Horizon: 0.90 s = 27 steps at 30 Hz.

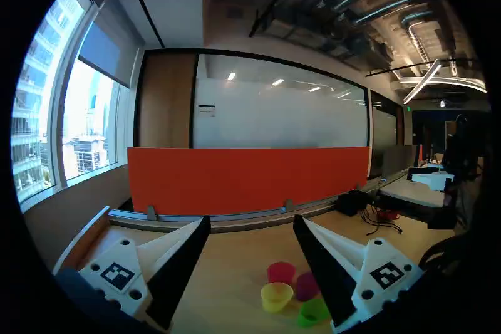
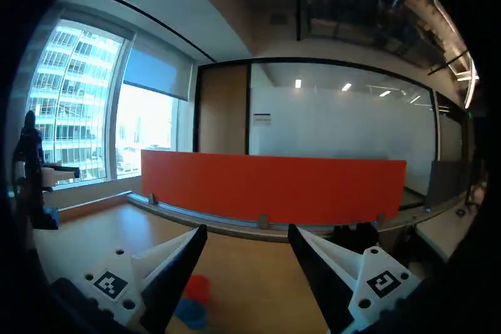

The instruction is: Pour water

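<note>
In the left gripper view my left gripper (image 1: 250, 224) is open and holds nothing, raised above a wooden table (image 1: 232, 271). Below and between its fingers stand several small plastic cups: a pink cup (image 1: 281, 271), a magenta cup (image 1: 307, 285), a yellow cup (image 1: 276, 296) and a green cup (image 1: 312, 311), close together. In the right gripper view my right gripper (image 2: 247, 227) is also open and empty. A red cup (image 2: 198, 288) and a blue cup (image 2: 191, 313) sit low beside its left finger. The other gripper (image 2: 31, 177) shows at the far left edge.
An orange divider panel (image 1: 247, 178) runs along the table's far edge, with a frosted glass wall behind it. Windows are on the left. Black cables (image 1: 379, 218) and a neighbouring desk with equipment (image 1: 432, 183) lie to the right.
</note>
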### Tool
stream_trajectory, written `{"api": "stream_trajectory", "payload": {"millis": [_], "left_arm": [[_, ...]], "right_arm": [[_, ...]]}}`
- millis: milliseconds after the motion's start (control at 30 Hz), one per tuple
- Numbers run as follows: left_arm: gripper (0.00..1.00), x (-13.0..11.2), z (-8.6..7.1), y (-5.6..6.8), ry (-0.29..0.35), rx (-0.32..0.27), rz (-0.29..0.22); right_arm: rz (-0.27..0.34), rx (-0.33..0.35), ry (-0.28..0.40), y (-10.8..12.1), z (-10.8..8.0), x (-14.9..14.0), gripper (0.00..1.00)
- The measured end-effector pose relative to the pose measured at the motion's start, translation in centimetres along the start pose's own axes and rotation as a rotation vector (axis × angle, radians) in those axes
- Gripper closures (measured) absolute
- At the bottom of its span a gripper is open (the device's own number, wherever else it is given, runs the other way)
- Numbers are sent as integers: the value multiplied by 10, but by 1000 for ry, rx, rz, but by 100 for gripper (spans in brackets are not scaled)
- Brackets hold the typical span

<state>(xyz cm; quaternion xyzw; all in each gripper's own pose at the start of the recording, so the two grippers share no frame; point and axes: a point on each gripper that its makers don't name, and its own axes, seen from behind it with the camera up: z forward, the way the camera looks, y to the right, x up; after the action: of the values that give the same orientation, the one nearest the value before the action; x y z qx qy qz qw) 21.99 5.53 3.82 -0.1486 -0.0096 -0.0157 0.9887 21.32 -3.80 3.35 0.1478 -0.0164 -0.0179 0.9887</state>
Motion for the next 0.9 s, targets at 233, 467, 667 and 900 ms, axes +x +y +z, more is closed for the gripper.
{"api": "stream_trajectory", "payload": {"millis": [233, 467, 667, 900], "left_arm": [[2, 4, -1, 27, 2, -121, 10], [2, -2, -2, 47, -7, -209, 14], [2, -13, -4, 60, -27, -261, 36], [2, -35, -6, 72, -66, -307, 41]], "right_arm": [[-14, 127, 15, -23, -3, 4, 0], [-22, 218, 13, -41, -4, 4, 0], [-50, 283, -25, -53, -5, -6, 0], [-72, 342, -77, -63, -6, -23, 0]]}}
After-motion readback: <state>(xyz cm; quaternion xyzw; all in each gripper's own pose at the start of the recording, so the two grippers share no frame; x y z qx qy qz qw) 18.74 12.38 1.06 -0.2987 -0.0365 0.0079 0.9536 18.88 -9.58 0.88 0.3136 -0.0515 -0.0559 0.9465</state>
